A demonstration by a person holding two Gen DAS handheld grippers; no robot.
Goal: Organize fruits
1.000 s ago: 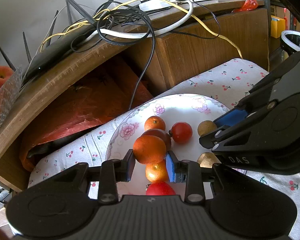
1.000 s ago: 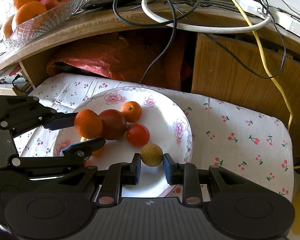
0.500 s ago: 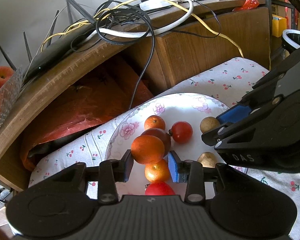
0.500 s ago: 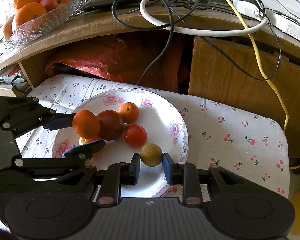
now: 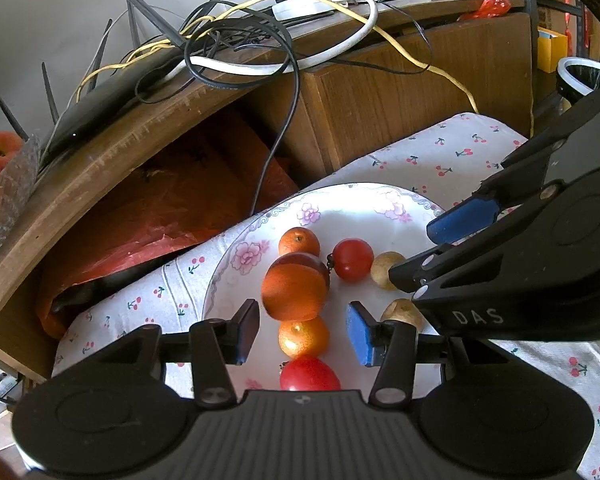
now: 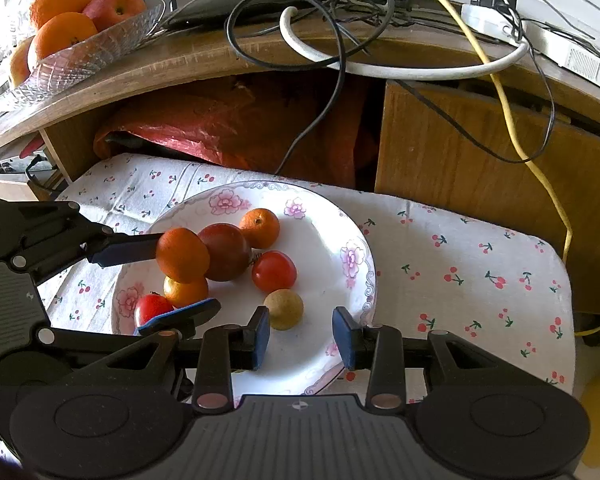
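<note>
— Orange mandarin (image 5: 294, 290): where is it, and how does it lie?
— On the floral plate (image 5: 396, 216), resting on other fruit, long axis tilted, between the left gripper (image 5: 302, 330)'s spread fingers, not pinched.
— The right gripper (image 6: 301, 335)?
— Jaws wide apart, holding nothing; the tan longan (image 6: 283, 309) sits just ahead.

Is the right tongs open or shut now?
Open. The right tongs show a wide gap between the blue pads, and the small brown fruit lies free on the plate.

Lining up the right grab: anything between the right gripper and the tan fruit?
Nothing: in the right wrist view only bare plate separates the right gripper from the tan fruit.
</note>
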